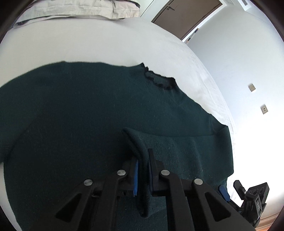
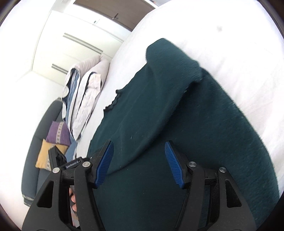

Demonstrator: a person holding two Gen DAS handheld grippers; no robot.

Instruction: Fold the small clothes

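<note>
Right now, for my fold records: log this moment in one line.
left hand-held gripper: shut on sleeve cuff | right hand-held gripper: open over dark green sweater | bed

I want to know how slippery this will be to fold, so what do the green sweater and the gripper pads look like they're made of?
The dark green sweater looks like soft matte knit, probably wool or acrylic: fine ribbing and stray fuzz along its edges. The blue pads on the right gripper look like ridged rubber or soft plastic; the exact material can't be told.

A white bed (image 1: 88, 44) with pillows (image 2: 85, 99) fills a bright white-walled room with a brown door (image 1: 186, 16) and a dark sofa (image 2: 39, 128).
</note>
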